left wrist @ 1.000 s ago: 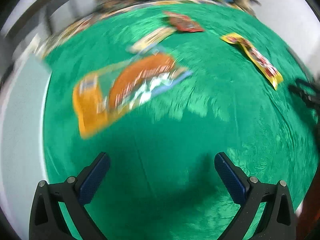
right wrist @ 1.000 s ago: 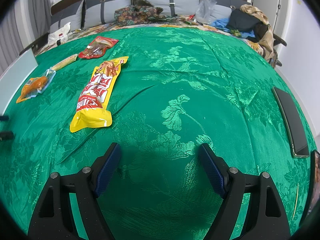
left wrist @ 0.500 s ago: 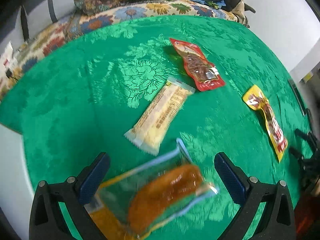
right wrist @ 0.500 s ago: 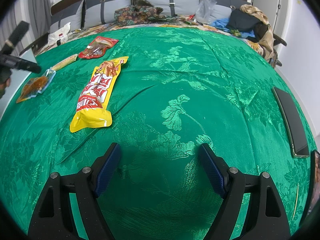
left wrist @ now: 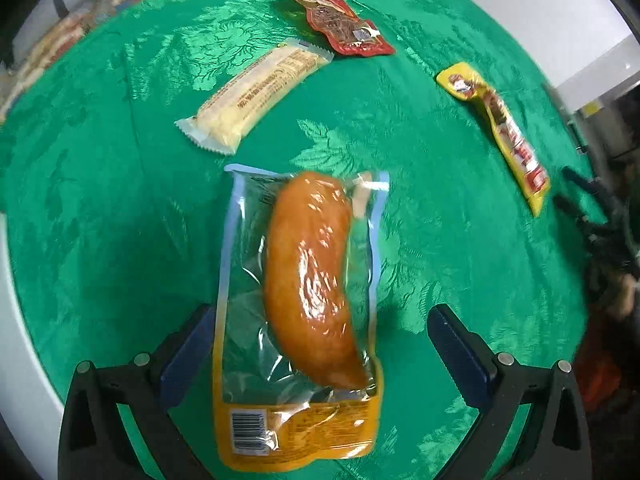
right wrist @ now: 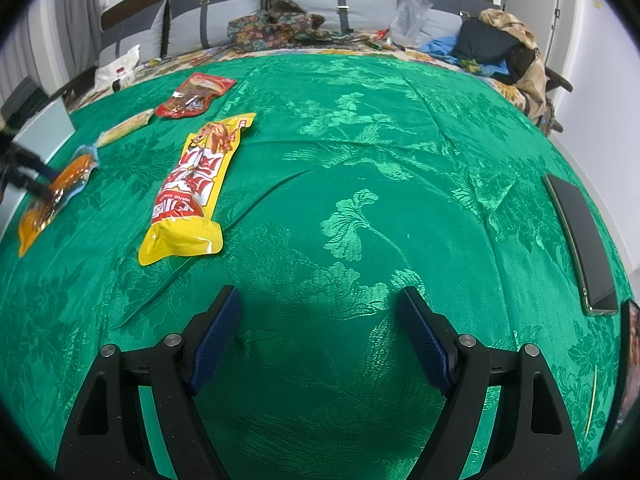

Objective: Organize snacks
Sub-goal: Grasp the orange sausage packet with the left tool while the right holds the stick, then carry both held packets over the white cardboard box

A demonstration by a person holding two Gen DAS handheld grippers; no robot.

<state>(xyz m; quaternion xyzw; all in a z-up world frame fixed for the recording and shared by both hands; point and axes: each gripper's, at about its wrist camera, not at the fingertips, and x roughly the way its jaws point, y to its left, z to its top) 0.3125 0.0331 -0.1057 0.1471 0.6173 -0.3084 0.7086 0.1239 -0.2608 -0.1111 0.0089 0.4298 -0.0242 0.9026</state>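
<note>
A clear and orange pack with a glazed drumstick [left wrist: 308, 280] lies on the green cloth [left wrist: 120, 220], lengthwise between the fingers of my open left gripper [left wrist: 320, 344]. Beyond it lie a pale wafer bar [left wrist: 256, 96], a red fish snack pack [left wrist: 336, 24] and a long yellow snack pack [left wrist: 500, 128]. My right gripper [right wrist: 320, 340] is open and empty over bare cloth. In the right wrist view the yellow pack [right wrist: 196, 184] lies ahead left, with the drumstick pack [right wrist: 60, 192], the bar [right wrist: 126, 128] and the red pack [right wrist: 196, 94] farther left; the left gripper [right wrist: 30, 176] is over the drumstick pack.
A dark phone [right wrist: 580, 236] lies at the cloth's right edge. Pillows [right wrist: 340, 4], patterned fabric [right wrist: 276, 28] and a heap of clothes [right wrist: 496, 48] lie at the far end. A white surface [left wrist: 24, 352] borders the cloth at the left.
My left gripper has swung and come down over the drumstick pack, which now lies lengthwise between its open fingers. The right gripper has not moved.
</note>
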